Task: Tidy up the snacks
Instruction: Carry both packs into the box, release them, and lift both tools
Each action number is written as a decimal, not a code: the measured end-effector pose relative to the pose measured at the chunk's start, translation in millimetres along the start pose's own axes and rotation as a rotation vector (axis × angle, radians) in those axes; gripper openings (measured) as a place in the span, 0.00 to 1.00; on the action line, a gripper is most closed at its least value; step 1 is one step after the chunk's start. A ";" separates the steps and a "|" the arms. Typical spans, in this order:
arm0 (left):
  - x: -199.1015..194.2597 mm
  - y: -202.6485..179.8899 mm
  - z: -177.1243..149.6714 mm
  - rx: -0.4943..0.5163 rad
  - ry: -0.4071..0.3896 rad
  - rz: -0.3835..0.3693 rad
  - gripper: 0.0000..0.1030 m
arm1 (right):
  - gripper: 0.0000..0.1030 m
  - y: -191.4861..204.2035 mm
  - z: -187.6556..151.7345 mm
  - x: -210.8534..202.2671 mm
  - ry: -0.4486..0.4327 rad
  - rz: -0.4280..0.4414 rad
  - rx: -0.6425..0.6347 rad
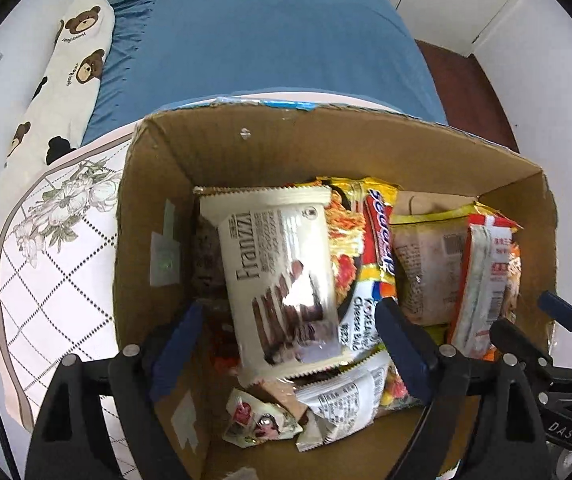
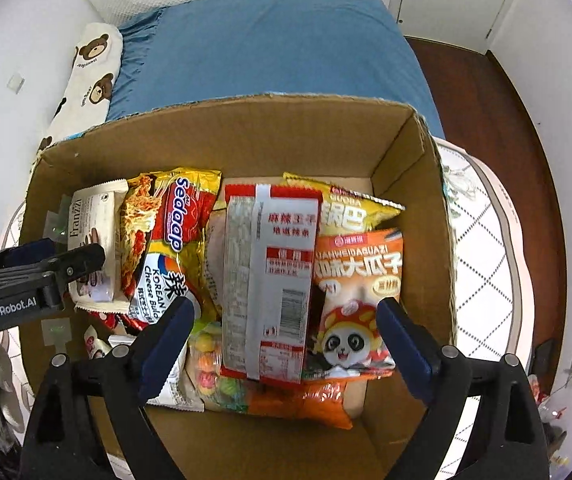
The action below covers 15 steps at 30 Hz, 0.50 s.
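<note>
Bedroom setting: cardboard box (image 2: 245, 136) sits on a bed with a blue sheet (image 1: 269, 40) and a quilted floral cover (image 1: 57, 240); bear-print pillow (image 1: 73, 64) at the far left.
Left gripper (image 1: 290, 344): pointing down into the box, jaws spread wide, pads pressing nothing. White Franzzi wafer pack (image 1: 281, 276) lies between the fingers, loose on the pile.
Right gripper (image 2: 286, 340): also pointing down, jaws wide, nothing clamped. Red-and-white packet (image 2: 269, 280) sits between the fingers; orange panda seed bag (image 2: 356, 300) lies just inside the right finger.
Just beyond the fingers: Sedaap noodle packet (image 2: 169, 240) lies between the Franzzi pack and the red-and-white packet; yellow bag (image 2: 346, 210) sits past the panda bag, toward the far wall.
Under the fingers: candy bag (image 2: 209, 372) and small wrappers (image 1: 261, 424) low in the box, partly hidden.
Step, judged: both hands look finished with a drop, or poised for the next pick; cannot tell which.
Doing it well: if picking, centre each pack between the pads, close on the flat faces not the crimped ends, grip lightly since the wafers crush. Lift straight up, clear of the box walls. Keep the two grippers apart; they are near over the noodle packet.
Risk: glossy film may slip; a neighbouring bag may drag along.
</note>
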<state>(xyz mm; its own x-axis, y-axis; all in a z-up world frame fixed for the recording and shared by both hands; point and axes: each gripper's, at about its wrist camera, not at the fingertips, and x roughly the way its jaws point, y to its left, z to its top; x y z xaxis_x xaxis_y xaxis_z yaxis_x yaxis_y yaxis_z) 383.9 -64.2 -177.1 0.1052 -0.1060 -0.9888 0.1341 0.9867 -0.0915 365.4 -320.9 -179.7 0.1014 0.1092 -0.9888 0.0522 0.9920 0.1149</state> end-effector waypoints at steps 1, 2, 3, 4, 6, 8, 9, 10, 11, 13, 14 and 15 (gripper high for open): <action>-1.7 -1.1 -2.0 0.001 -0.008 0.000 0.85 | 0.92 -1.2 -3.7 -2.2 -0.005 -0.002 0.005; -5.5 -2.7 -6.1 0.004 -0.020 0.001 0.85 | 0.93 -1.8 -5.7 -4.0 -0.011 -0.003 0.007; -9.3 -4.5 -9.9 0.006 -0.033 0.006 0.85 | 0.93 -2.6 -7.8 -5.9 -0.017 -0.005 0.009; -14.5 -6.5 -15.6 0.009 -0.052 0.012 0.85 | 0.93 -3.3 -10.2 -8.7 -0.024 -0.004 0.009; -22.9 -9.5 -24.9 0.015 -0.080 0.016 0.85 | 0.93 -5.8 -15.8 -16.5 -0.045 0.001 0.016; -33.5 -11.7 -37.3 0.018 -0.111 0.017 0.85 | 0.93 -7.2 -23.0 -25.9 -0.068 -0.001 0.018; -38.6 -12.7 -42.6 0.020 -0.124 0.018 0.85 | 0.93 -7.6 -28.0 -32.0 -0.084 -0.004 0.017; -45.4 -14.6 -49.2 0.023 -0.143 0.021 0.85 | 0.93 -7.7 -30.6 -36.1 -0.094 -0.004 0.014; -50.8 -15.9 -54.2 0.025 -0.157 0.020 0.85 | 0.93 -7.5 -36.3 -42.7 -0.112 -0.008 0.012; -64.6 -18.6 -65.6 0.028 -0.191 0.021 0.85 | 0.93 -7.5 -46.1 -54.0 -0.140 -0.011 0.010; -70.8 -20.3 -71.3 0.029 -0.206 0.020 0.85 | 0.94 -7.2 -52.8 -61.5 -0.158 -0.012 0.009; -76.3 -22.2 -75.9 0.031 -0.220 0.019 0.85 | 0.94 -6.7 -59.7 -69.6 -0.177 -0.013 0.005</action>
<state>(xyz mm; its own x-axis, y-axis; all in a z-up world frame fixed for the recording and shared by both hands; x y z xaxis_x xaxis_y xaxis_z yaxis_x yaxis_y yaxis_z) 298.1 -68.7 -108.6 0.3201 -0.1149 -0.9404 0.1596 0.9850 -0.0660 298.7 -331.4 -117.3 0.2743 0.0827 -0.9581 0.0600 0.9929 0.1029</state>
